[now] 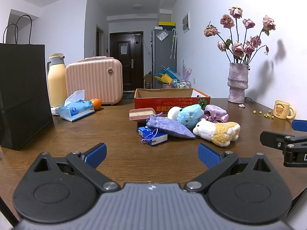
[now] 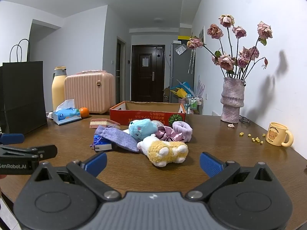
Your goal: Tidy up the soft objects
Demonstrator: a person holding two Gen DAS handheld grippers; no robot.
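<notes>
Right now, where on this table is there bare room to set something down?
Bare wood lies between the black paper bag and the toy pile, in front of the tissue pack; also between vase and mug. Crowded before the cardboard box.

Two plush toys lie on the counter (image 1: 115,161): a blue one (image 1: 189,115) and a white-and-yellow lamb (image 1: 217,132). There is one lilac drawstring pouch (image 1: 168,127), one purple satin pouch (image 1: 214,117), one lavender fuzzy item (image 1: 215,109), one pink-and-cream sponge block (image 1: 142,113), one small blue carton (image 1: 152,136), one white roll (image 1: 173,112) and one open red cardboard box (image 1: 168,100). Beyond them stand one tissue pack (image 1: 76,111), one orange (image 1: 96,103), one mug (image 1: 283,109) and one vase (image 1: 238,82).
</notes>
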